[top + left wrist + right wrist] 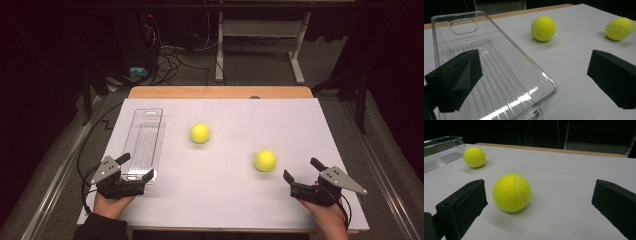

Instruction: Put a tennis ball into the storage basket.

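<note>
Left gripper [134,168]: jaws spread, nothing held, at near end of clear tray [145,135], far left. Right gripper [302,173]: released, empty, just near-right of near tennis ball [265,160]. Far tennis ball [199,133] w/ centre of white mat [235,200], right of tray.

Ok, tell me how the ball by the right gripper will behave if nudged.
The ball is round and sits free on the flat table, so it would likely roll. Its fuzzy felt should grip well. The right gripper, jaws open, looks wide enough.
</note>
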